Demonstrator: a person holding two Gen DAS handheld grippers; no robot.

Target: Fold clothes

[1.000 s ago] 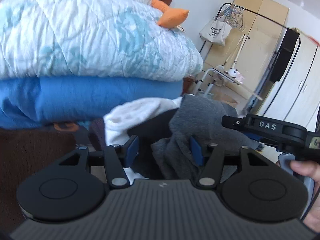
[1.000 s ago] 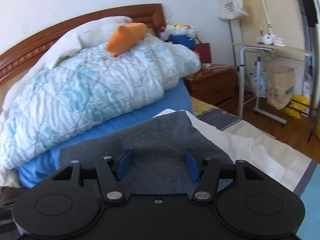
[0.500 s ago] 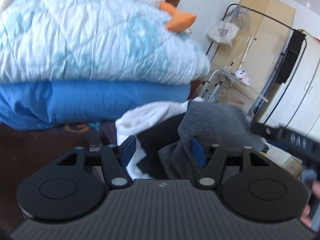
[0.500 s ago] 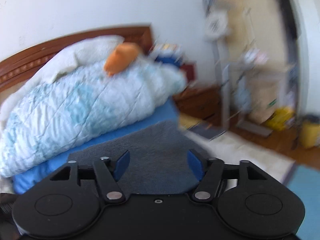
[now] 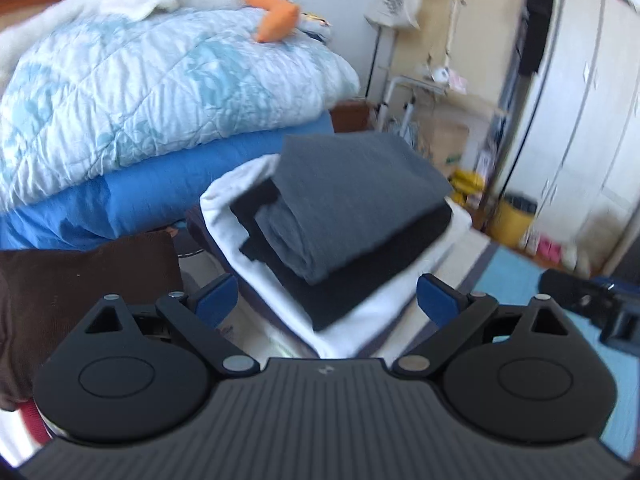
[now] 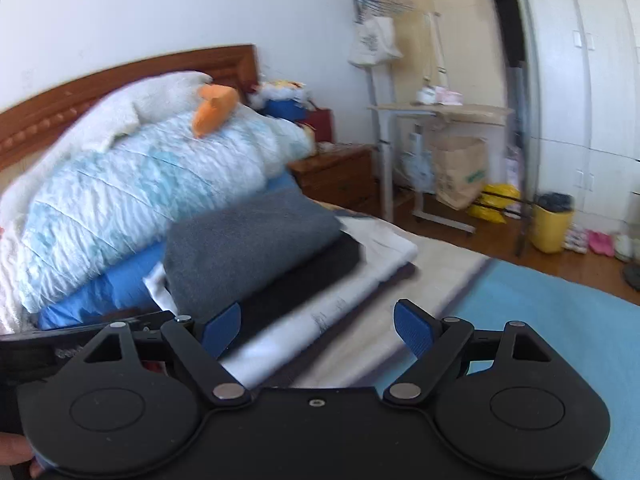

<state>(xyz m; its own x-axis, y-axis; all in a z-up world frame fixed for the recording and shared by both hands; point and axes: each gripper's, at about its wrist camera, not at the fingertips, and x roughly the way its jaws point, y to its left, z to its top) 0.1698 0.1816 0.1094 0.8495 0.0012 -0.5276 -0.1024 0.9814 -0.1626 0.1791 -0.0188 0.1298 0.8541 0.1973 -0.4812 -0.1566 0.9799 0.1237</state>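
Both grippers have let go and pulled back: the left gripper [image 5: 326,300] and the right gripper [image 6: 318,326] now hang with jaws spread wide and empty, where a moment ago they sat close over the grey garment [image 5: 352,196]. It lies folded atop a black garment [image 5: 360,280] and a white one [image 5: 360,328] on the bed [image 6: 540,320], at twelve o'clock from the left gripper, so this fold looks finished. Blur smears the stack's edges, and a brown cloth [image 5: 80,276] at nine o'clock is cut off.
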